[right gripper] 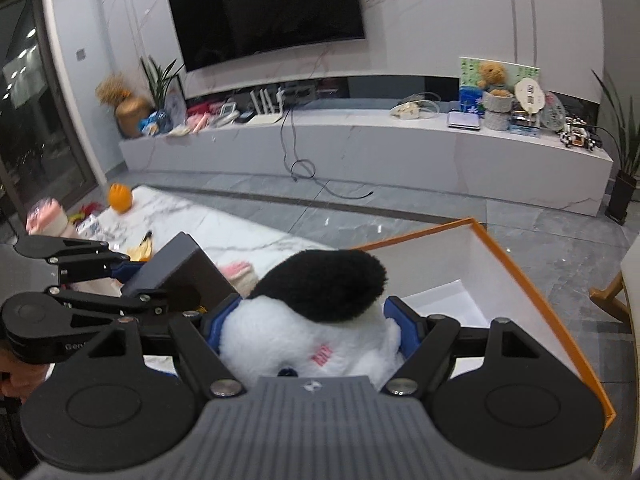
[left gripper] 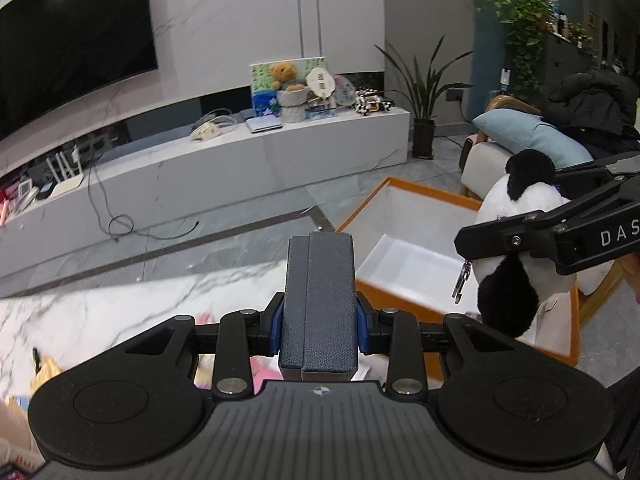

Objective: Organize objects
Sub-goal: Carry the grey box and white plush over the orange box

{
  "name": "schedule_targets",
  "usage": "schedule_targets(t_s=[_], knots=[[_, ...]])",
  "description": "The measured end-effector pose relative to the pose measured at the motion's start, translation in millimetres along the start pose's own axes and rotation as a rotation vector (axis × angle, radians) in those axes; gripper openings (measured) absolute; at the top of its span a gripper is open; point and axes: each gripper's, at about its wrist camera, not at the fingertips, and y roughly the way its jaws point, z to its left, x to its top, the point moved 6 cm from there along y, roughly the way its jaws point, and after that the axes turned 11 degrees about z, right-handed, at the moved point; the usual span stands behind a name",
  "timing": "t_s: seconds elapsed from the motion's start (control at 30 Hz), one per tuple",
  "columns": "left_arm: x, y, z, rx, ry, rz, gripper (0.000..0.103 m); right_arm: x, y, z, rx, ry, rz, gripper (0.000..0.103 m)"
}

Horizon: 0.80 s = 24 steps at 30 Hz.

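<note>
Clamping a grey case (left gripper: 319, 300) in the left gripper (left gripper: 320, 240) beside the box (left gripper: 394, 184); squeezing a plush panda (right gripper: 312, 320) in the right gripper (right gripper: 312, 312), hanging just over the orange-rimmed box's near edge. Showing nothing inside the box yet. Waiting on the marble table (right gripper: 192, 216): an orange toy (right gripper: 120, 197), pink items, more clutter. Looking barely begun.
</note>
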Motion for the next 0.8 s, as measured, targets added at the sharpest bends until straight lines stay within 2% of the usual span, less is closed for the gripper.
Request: schedule_targets(t_s=[0.37, 0.53, 0.8], knots=[[41, 17, -57, -0.063, 0.069, -0.027, 0.039, 4, -19, -62, -0.059, 0.156, -0.058, 0.077], [57, 33, -80, -0.107, 0.075, -0.02, 0.039, 3, -15, -89, -0.1, 0.223, -0.045, 0.077], [60, 59, -106, -0.135, 0.088, 0.022, 0.039, -3, -2, -120, -0.16, 0.278, 0.006, 0.077]])
